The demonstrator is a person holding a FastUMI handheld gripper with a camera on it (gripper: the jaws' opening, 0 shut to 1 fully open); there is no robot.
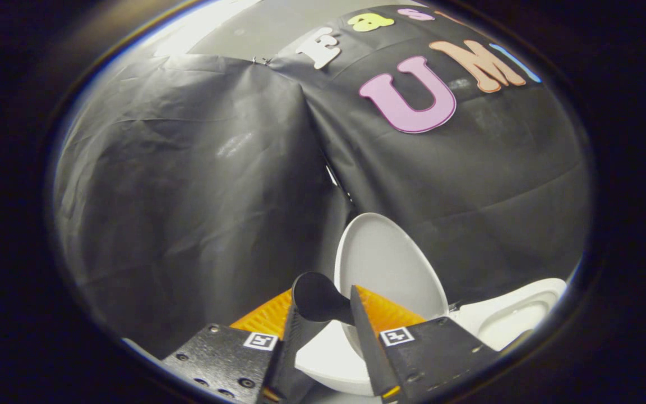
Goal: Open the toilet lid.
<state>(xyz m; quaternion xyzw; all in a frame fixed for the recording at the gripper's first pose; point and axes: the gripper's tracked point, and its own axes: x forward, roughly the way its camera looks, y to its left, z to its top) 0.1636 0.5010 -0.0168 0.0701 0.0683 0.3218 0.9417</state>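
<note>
White toilet lid (387,264) standing raised just beyond the gripper (328,306), fingers slightly parted with nothing clamped, toilet bowl (516,317) open beside, black cloth wall (188,185) behind

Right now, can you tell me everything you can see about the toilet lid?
The toilet lid is a white, smooth oval that looks like plastic, with a raised border around its inner face. It is lifted, standing nearly upright against the black cloth wall, its inner face toward the camera. The toilet seat lies beside it. The gripper sits at its lower edge; its fingers are close together, but whether they press the lid is unclear.
</note>
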